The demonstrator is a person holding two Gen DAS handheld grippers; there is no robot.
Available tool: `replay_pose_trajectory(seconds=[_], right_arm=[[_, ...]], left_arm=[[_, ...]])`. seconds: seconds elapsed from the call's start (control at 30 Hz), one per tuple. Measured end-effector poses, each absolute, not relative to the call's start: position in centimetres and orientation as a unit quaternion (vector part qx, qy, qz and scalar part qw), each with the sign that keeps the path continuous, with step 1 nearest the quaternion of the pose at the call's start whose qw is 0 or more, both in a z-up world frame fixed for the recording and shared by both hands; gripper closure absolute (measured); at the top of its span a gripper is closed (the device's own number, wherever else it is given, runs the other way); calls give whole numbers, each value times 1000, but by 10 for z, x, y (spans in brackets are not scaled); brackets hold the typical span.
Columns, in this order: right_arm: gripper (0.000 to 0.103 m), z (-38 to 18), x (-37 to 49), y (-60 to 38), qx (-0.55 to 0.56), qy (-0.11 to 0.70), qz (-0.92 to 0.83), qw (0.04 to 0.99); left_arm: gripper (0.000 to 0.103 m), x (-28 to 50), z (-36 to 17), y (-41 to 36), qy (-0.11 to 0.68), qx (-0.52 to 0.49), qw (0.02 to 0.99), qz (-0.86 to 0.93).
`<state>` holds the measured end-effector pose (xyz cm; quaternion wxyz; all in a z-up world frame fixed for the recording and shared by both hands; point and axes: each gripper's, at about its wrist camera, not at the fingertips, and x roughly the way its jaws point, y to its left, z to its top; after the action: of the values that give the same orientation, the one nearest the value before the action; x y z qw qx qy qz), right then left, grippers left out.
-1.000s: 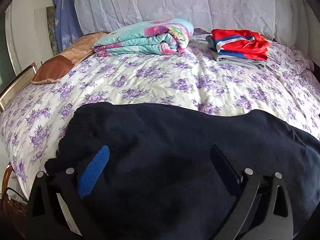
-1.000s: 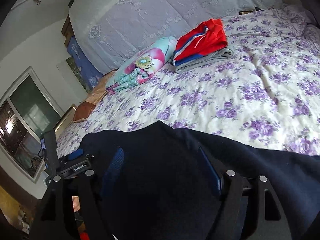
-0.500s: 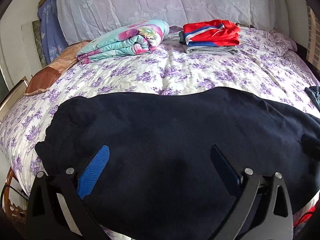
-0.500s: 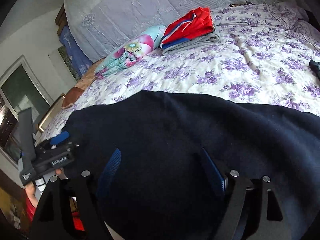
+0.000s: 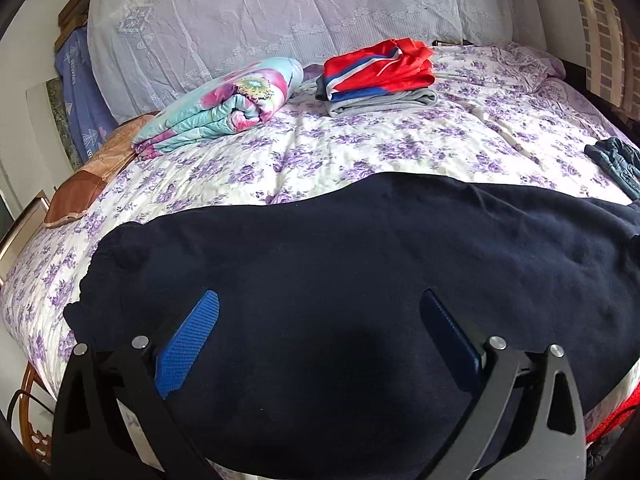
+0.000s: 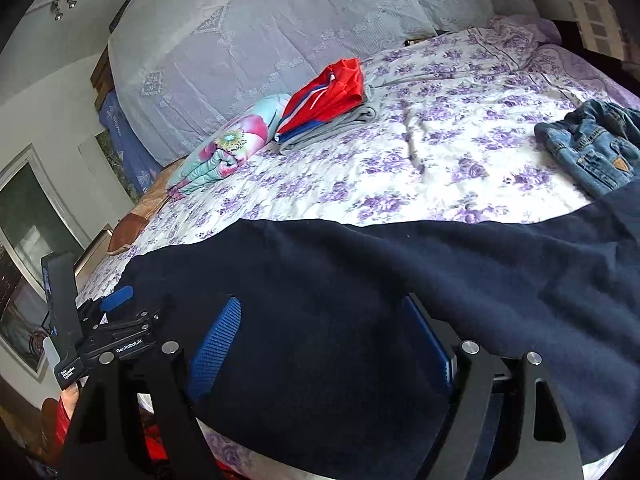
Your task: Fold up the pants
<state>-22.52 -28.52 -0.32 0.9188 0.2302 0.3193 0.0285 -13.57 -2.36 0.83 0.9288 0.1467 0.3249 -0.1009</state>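
The left gripper stands wide over the navy pants, pads clear of the cloth; the right gripper stands likewise wide; the pants lie flat across the bed's near edge; folded red clothes sit at twelve o'clock, jeans at two.

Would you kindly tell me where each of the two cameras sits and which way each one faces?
Left wrist: on the left gripper, looking down along its spread fingers over the dark pants toward the headboard; only its own fingers show.
Right wrist: on the right gripper, facing up the bed and leftward; its open fingers and the left gripper show.
Shared: pants, red folded clothes, rolled floral blanket.
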Motion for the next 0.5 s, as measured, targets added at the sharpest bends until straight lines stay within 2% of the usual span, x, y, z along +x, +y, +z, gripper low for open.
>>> replay_pose_trajectory(seconds=[0.23,0.37,0.5], right_arm=[[16,-23,-216,-283,213,336,32,917],[14,-23,-216,-277,195,335,30,921],[14,-17,-222,-280,201,328,30,923]], left_arm=[[4,-125,-15,-33,351,158,917,-105],[4,-117,-26,-23,374,116,912,-121],[4,-120,-24,-22,371,116,914,-119]])
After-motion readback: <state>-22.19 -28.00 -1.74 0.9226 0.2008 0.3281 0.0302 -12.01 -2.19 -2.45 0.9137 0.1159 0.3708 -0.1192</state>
